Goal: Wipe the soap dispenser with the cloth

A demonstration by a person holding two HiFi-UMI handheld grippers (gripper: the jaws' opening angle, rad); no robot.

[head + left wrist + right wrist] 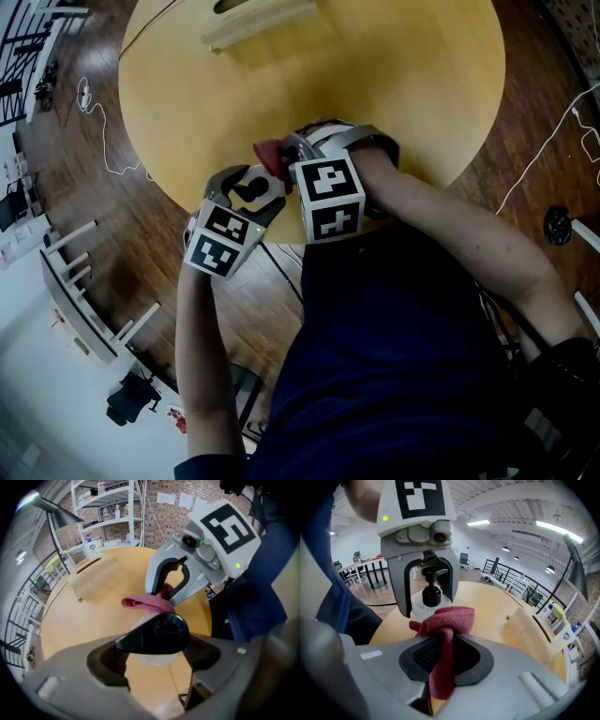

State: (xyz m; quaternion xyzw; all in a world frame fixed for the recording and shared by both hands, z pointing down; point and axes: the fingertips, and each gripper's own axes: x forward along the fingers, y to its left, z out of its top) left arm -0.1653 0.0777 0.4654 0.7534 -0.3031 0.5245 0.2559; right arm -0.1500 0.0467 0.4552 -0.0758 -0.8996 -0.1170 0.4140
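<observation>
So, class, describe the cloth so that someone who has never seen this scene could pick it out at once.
Find the round yellow table, then the soap dispenser held at its near edge. The cloth is the rag pinched by the right gripper beside it; nothing else at the table is red or soft.

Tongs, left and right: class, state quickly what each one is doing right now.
Left tongs: closed on the soap dispenser.
Right tongs: closed on the red cloth.
</observation>
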